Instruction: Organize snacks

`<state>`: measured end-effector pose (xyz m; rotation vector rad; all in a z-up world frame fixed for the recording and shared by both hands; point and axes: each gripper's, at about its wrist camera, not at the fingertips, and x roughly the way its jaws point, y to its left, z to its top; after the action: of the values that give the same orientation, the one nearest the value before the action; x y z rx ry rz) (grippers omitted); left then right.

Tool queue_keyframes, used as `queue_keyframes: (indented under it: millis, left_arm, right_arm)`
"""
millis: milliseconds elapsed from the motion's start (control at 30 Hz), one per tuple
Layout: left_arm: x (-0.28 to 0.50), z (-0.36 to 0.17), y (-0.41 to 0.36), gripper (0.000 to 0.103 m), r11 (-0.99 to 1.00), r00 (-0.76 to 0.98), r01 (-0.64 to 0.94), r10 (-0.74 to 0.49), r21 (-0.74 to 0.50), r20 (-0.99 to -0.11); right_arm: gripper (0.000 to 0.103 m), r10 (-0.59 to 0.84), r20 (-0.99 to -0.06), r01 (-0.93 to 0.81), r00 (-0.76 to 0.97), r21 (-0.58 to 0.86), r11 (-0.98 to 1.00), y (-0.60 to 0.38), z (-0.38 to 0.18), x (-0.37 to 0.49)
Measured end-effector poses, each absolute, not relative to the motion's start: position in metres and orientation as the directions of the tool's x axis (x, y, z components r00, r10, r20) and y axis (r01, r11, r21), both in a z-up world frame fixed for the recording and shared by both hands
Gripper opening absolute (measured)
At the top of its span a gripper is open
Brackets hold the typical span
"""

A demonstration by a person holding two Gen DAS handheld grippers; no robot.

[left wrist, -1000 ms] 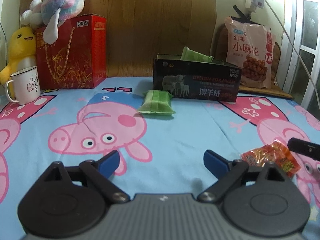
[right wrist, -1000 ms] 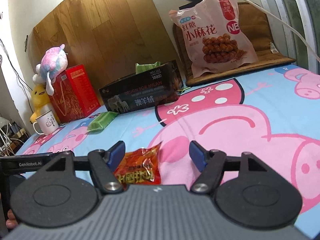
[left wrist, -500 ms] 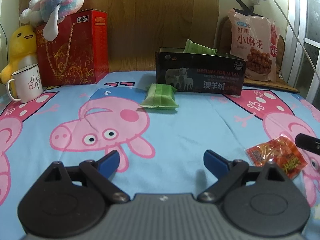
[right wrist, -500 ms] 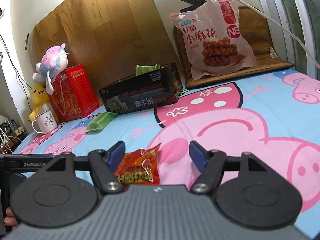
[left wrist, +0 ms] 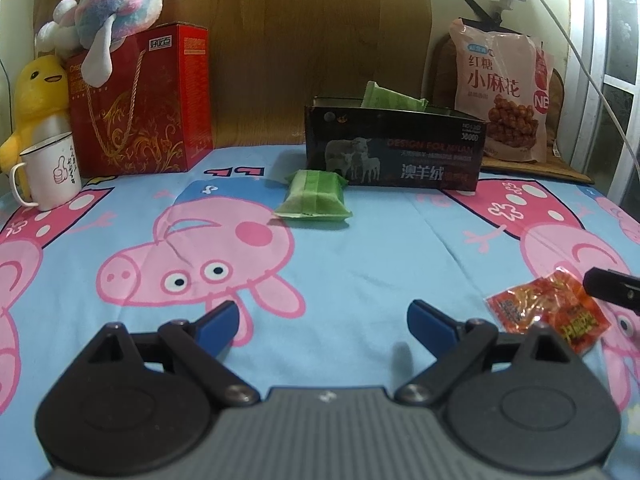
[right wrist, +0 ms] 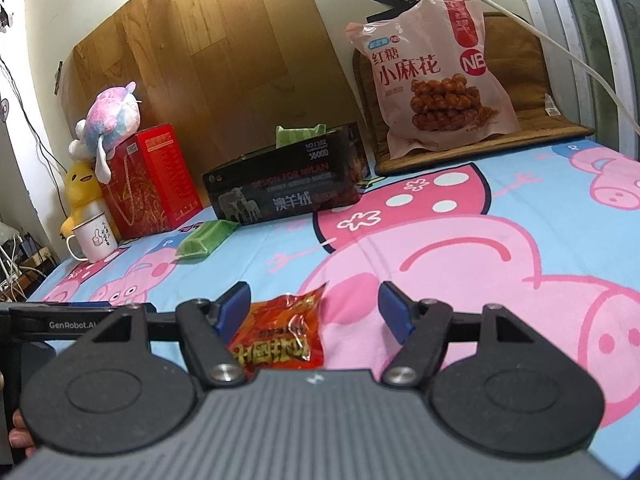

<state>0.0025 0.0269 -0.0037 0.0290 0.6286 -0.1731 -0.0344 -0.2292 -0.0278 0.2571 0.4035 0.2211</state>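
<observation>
A black open box [left wrist: 394, 156] stands at the back of the bed with a green snack packet [left wrist: 390, 98] sticking out of it. Another green packet [left wrist: 314, 196] lies flat on the sheet in front of the box. A red-orange snack packet [left wrist: 548, 308] lies near me on the right. My left gripper [left wrist: 322, 318] is open and empty, low over the sheet. My right gripper [right wrist: 314, 312] is open, and the red-orange packet [right wrist: 280, 338] lies on the sheet between its fingers, close to the left one. The box [right wrist: 284, 186] and the flat green packet [right wrist: 204, 238] are farther back.
A large pink snack bag [left wrist: 500, 94] leans on a brown cushion at the back right. A red gift box [left wrist: 140, 104] with plush toys [left wrist: 116, 4] and a white mug [left wrist: 50, 174] stands at the back left. A white cable [right wrist: 540, 24] hangs at the right.
The left gripper's view has shifted slightly, so the box and packets sit a little more to the right. The right gripper has barely moved over the red-orange packet. Both stay open.
</observation>
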Motion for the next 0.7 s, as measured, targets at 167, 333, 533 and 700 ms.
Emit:
queue_keyframes:
  millis: [167,333,533,700]
  left_arm:
    - [0.0019,-0.0031,0.0275,0.096,0.984,0.798,0.175,-0.158,-0.027,-0.581]
    - [0.0014,-0.0032,0.0277,0.097,0.984,0.800,0.174,-0.157,-0.027,-0.579]
    - [0.0015,-0.0033,0.0274,0.097,0.985,0.800,0.173,-0.156,-0.027,-0.579]
    - [0.0031,-0.0036,0.0276,0.099,0.986,0.798,0.163,-0.145,-0.023,-0.585]
  right_arm:
    - [0.073,0.260,-0.356,-0.159,0.897,0.290,0.944,-0.2295,-0.0278,-0.0343]
    - [0.073,0.261,-0.356,-0.159,0.898,0.291,0.943,-0.2294,-0.0278,-0.0350]
    - [0.073,0.259,-0.354,-0.158,0.899,0.291,0.944,-0.2290,-0.0278,-0.0354]
    - [0.073,0.261,-0.353,-0.159,0.899,0.292,0.943,-0.2289,-0.0277,-0.0358]
